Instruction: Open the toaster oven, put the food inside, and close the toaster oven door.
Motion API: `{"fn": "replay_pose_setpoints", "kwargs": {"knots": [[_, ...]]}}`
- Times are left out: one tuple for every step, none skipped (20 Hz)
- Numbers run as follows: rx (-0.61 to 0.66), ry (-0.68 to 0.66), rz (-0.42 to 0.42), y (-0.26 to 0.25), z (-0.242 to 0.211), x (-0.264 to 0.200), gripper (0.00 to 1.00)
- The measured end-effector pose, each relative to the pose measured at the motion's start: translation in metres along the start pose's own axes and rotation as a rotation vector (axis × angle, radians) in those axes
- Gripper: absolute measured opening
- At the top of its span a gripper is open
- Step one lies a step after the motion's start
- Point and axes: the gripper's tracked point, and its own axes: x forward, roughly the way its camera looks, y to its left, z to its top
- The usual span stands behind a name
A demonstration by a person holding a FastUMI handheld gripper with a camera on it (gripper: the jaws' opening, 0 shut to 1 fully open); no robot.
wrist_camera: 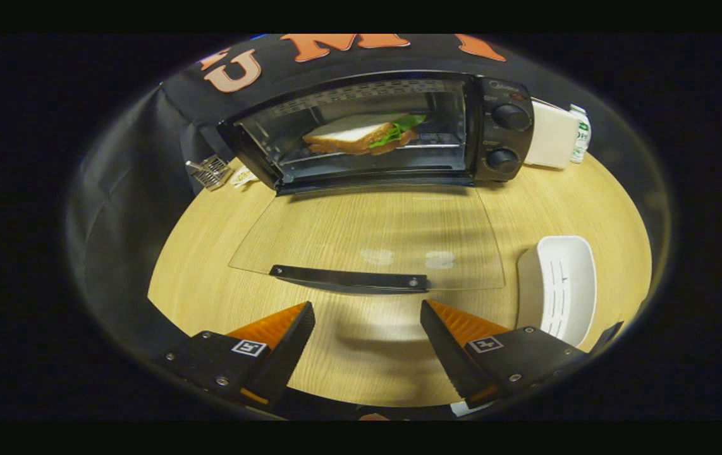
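The gripper (367,332) is wide open and empty, just short of the handle (349,279) on the lowered glass door (367,237). The sandwich (361,134) already sits inside the toaster oven (380,129), upper centre. Lifting the door off-centre could let the handle slip and the door drop. The pale wooden surface (209,253) also holds a white tray (560,284) at lower right.

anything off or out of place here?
Nothing stands out. The sandwich lies on the rack inside the toaster oven, and the glass door is folded down flat over the table. The gripper is open, empty, just short of the door handle.
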Motion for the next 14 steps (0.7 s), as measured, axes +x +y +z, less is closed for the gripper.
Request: {"fn": "replay_pose_setpoints", "kwargs": {"knots": [[-0.008, 0.004, -0.003, 0.002, 0.001, 0.005, 0.99], [-0.017, 0.011, -0.008, 0.005, 0.002, 0.011, 0.99], [-0.025, 0.031, -0.01, 0.007, 0.0, 0.016, 0.99], [-0.033, 0.037, -0.013, 0.009, 0.0, 0.021, 0.99], [-0.048, 0.047, -0.024, 0.009, -0.002, 0.025, 0.99], [-0.062, 0.04, -0.032, 0.01, 0.001, 0.024, 0.99], [-0.071, 0.044, -0.034, 0.01, -0.002, 0.026, 0.99], [-0.069, 0.036, -0.035, 0.011, 0.003, 0.022, 0.99], [-0.059, 0.032, -0.035, 0.01, 0.005, 0.019, 0.99], [-0.049, 0.021, -0.032, 0.01, 0.01, 0.018, 0.99], [-0.049, 0.018, -0.029, 0.011, 0.014, 0.015, 0.99], [-0.05, 0.011, -0.031, 0.012, 0.019, 0.015, 0.99], [-0.049, -0.002, -0.031, 0.013, 0.026, 0.013, 0.99], [-0.047, -0.016, -0.029, 0.016, 0.033, 0.012, 1.0]]}}
